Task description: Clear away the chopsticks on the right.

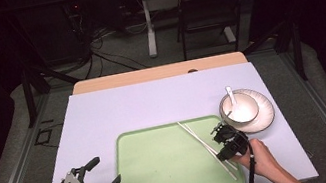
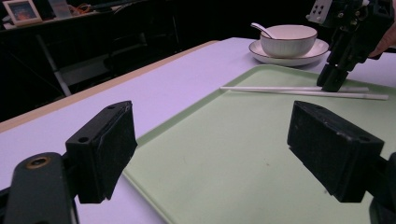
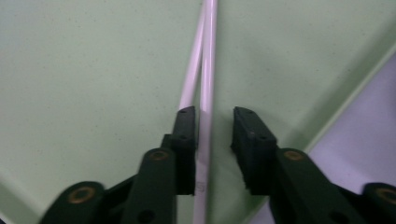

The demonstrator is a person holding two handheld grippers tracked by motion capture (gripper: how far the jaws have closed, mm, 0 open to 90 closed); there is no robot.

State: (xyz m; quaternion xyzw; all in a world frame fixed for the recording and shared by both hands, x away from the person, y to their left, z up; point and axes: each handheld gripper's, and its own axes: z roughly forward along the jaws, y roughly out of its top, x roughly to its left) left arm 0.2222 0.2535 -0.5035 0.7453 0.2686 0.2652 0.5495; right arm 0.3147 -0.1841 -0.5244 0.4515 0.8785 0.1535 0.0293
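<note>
Green tray [image 1: 164, 167] holds chopsticks [image 1: 200, 141]; bowl [image 1: 239, 107] holds spoon [image 1: 231, 95], contents unclear.

My table [image 1: 142, 100] has a lilac mat on top, and right on it sit a green tray [image 1: 165, 172] and a saucer [image 1: 264, 116] just beside it.

The left gripper [image 1: 98, 174] is hovering at the table's near left corner, jaws standing wide apart with nothing between them, pointing toward the far right. The right gripper [image 1: 222, 142] is tipping downward near the table's near right edge, a hand [image 1: 258, 156] gripping it from behind, its jaws parted a little.
</note>
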